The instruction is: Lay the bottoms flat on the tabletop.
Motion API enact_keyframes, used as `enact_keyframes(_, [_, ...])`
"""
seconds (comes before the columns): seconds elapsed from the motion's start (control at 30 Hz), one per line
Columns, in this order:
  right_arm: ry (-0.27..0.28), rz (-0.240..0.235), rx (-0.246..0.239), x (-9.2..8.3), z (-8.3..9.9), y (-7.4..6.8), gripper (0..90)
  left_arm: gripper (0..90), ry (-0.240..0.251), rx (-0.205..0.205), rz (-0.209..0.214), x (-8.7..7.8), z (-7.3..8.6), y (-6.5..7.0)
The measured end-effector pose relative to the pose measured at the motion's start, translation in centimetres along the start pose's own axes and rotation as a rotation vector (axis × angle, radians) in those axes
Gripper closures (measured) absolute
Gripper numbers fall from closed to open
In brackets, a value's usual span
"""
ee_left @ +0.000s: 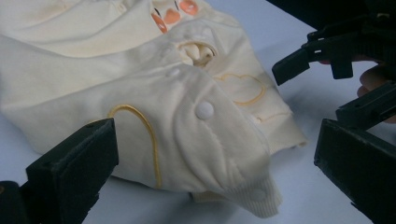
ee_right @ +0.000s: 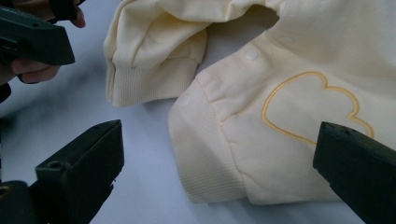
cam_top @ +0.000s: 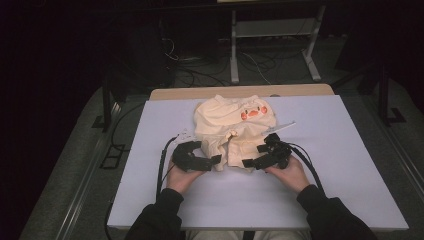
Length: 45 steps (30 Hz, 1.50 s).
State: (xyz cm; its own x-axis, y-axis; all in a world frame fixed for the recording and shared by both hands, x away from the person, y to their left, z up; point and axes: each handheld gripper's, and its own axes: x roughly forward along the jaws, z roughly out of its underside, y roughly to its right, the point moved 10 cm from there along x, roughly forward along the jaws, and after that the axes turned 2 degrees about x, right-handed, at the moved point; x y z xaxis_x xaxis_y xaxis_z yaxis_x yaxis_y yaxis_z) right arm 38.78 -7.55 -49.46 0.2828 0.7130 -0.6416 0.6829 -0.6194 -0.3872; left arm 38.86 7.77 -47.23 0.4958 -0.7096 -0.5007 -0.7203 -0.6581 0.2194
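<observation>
- no readable writing or brand anywhere; only markings on the cream garment are an orange face print near its far end and yellow outline stitching on the near panels.
- garment lies crumpled on the white tabletop, about centre, slightly toward the far edge. long axis runs roughly near-to-far, printed end away from the person, ribbed cuffs toward them.
- left tongs sit at the garment's near-left edge, right tongs at its near-right edge; both low over the tabletop, tips just beside the fabric.
- left tongs: released, jaws wide apart either side of a ribbed cuff, not clamping it.
- right tongs: also released, jaws spread around another ribbed cuff; no fabric pinched.
- high view gives the overall layout, plus a thin pale strip on the tabletop just right of the garment, and a bit of wooden edge beyond the white top.
- left gripper view adds a white snap button, the opening higher up, and the other tongs at upper right.
- right gripper view adds a cloud-shaped yellow outline, a snap, and a second cuff lying just apart from the first.
</observation>
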Motion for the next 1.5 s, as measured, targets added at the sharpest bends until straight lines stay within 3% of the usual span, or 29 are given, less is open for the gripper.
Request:
enact_keyframes(0.1, [-0.012, 0.011, -0.014, 0.3, 0.2, -0.1, 5.0, 0.4, -0.010, -0.007, 0.003, 0.2, 0.3, 0.3])
enact_keyframes(0.27, [-0.021, 0.019, -0.021, 0.6, 0.5, -0.3, 13.4, 6.3, -0.037, -0.021, 0.009, 0.8, 1.0, 0.6])
enact_keyframes(0.43, [-0.039, 0.037, -0.046, 1.0, 1.0, -0.4, 16.3, 14.0, -0.074, -0.029, 0.001, 1.3, 1.5, 0.9])
enact_keyframes(0.57, [-0.076, 0.110, -0.100, 1.5, 1.5, -0.1, 23.6, 20.8, -0.099, -0.045, -0.002, 1.4, 1.8, 0.7])
enact_keyframes(0.63, [-0.079, 0.181, -0.131, 1.6, 1.6, 0.1, 32.8, 24.9, -0.110, -0.049, -0.009, 1.5, 2.0, 0.7])
enact_keyframes(0.73, [-0.065, 0.205, -0.122, 1.4, 1.5, 0.2, 47.8, 31.4, -0.117, -0.043, -0.029, 1.4, 2.1, 0.5])
enact_keyframes(0.87, [-0.067, 0.211, -0.111, 1.1, 1.4, 0.7, 65.5, 39.6, -0.142, -0.051, -0.033, 1.7, 2.5, 0.4])
enact_keyframes(0.97, [-0.069, 0.209, -0.101, 0.9, 1.3, 0.9, 71.4, 45.4, -0.153, -0.042, -0.046, 1.9, 2.6, 0.3])
enact_keyframes(1.2, [-0.064, 0.143, -0.029, -0.5, 0.8, 1.6, 74.1, 61.5, -0.155, -0.054, -0.083, 2.0, 2.3, -0.3])
enact_keyframes(1.37, [-0.055, 0.102, 0.018, -3.0, 0.4, 2.6, 74.1, 64.9, -0.144, -0.029, -0.102, 2.0, 1.7, -0.5])
enact_keyframes(1.5, [-0.055, 0.081, 0.026, -4.7, 0.8, 3.2, 74.1, 65.2, -0.143, -0.013, -0.118, 1.7, 1.3, -0.7])
